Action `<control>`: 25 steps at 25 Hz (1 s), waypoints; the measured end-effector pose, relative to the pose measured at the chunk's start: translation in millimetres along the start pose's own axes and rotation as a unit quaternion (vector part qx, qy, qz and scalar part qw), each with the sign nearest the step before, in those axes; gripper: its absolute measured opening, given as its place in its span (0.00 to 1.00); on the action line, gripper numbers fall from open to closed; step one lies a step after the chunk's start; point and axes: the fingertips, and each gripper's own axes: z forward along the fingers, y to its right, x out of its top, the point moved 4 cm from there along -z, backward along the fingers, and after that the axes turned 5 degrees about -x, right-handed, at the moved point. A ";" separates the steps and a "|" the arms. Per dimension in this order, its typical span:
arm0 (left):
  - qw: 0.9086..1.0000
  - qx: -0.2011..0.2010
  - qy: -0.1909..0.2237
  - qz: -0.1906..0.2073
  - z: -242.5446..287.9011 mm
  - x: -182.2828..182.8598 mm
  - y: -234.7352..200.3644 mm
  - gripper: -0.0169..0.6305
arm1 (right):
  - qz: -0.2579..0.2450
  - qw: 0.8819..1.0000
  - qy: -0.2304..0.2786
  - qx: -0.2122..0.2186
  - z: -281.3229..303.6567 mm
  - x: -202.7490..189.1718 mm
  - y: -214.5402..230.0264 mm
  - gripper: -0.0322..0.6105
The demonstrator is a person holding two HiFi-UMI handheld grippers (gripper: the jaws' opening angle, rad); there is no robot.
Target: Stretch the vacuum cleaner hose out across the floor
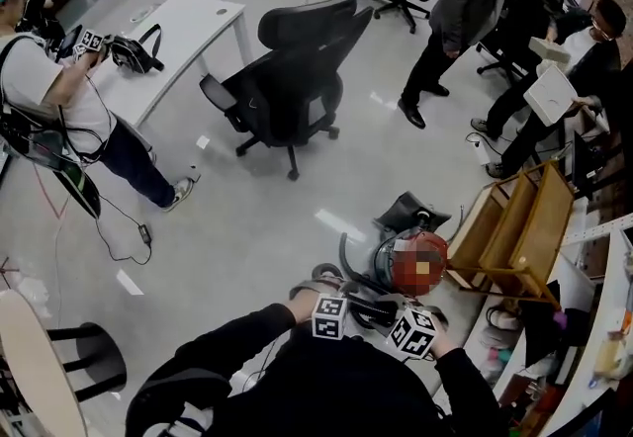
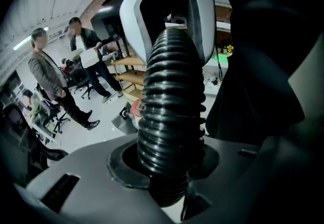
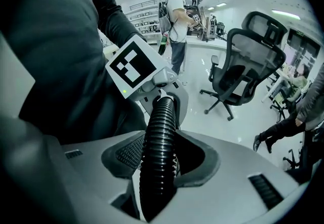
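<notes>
Both on it now! My left gripper is clamped round the black ribbed vacuum hose. My right gripper grips the same hose close by. A short stretch runs between them, low in front of me, near the vacuum cleaner on the floor.

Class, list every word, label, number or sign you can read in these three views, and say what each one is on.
No words or numbers can be read.
Left marker cube: black-and-white square pattern, no letters.
Right marker cube: the same kind of pattern, no letters.
Vacuum cleaner: a round pale mark on the dark part beside it, too small to read.
</notes>
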 end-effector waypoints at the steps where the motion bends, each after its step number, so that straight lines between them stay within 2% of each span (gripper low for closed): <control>1: 1.000 0.001 -0.007 -0.003 -1.7 2.9 7.6 0.25 | -0.009 1.000 0.005 0.001 -1.6 -3.4 -8.0 0.34; 3: 0.999 0.010 -0.026 -0.018 -3.5 7.8 22.4 0.24 | -0.035 0.999 0.012 -0.020 -4.3 -11.9 -21.8 0.34; 5: 0.997 0.033 -0.048 -0.056 -4.7 13.2 31.7 0.24 | -0.056 0.993 0.017 -0.101 -12.2 -23.8 -24.7 0.35; 7: 0.989 0.064 -0.068 -0.111 -5.7 20.6 33.4 0.24 | -0.045 0.975 0.026 -0.218 -33.6 -37.5 -18.3 0.48; 9: 0.979 0.092 -0.093 -0.156 -10.0 24.9 33.1 0.24 | 0.002 0.949 0.062 -0.310 -63.3 -50.8 -15.6 0.52; 10: 0.974 0.102 -0.107 -0.172 -14.3 23.0 34.3 0.24 | 0.032 0.936 0.088 -0.340 -77.3 -56.9 -17.0 0.52; 12: 0.964 0.114 -0.130 -0.202 -25.3 15.2 41.8 0.24 | 0.096 0.916 0.138 -0.364 -99.1 -70.2 -23.0 0.52; 14: 0.953 0.123 -0.136 -0.242 -38.6 8.9 55.0 0.24 | 0.173 0.904 0.185 -0.346 -110.9 -83.2 -34.3 0.52; 16: 0.939 0.133 -0.130 -0.288 -51.4 3.8 70.4 0.24 | 0.246 0.891 0.232 -0.304 -113.6 -90.8 -51.0 0.50; 18: 0.922 0.139 -0.113 -0.344 -63.0 -0.4 84.6 0.24 | 0.304 0.876 0.271 -0.258 -111.6 -93.0 -69.0 0.39; 21: 0.886 0.142 -0.068 -0.437 -84.5 -7.0 99.3 0.24 | 0.367 0.858 0.301 -0.196 -98.7 -90.4 -97.4 0.26; 23: 0.859 0.154 -0.049 -0.487 -104.5 -22.1 106.3 0.24 | 0.382 0.858 0.304 -0.156 -80.4 -79.5 -118.3 0.18; 25: 0.829 0.155 -0.019 -0.537 -122.1 -42.1 118.7 0.24 | 0.386 0.865 0.301 -0.113 -57.0 -59.0 -140.1 0.15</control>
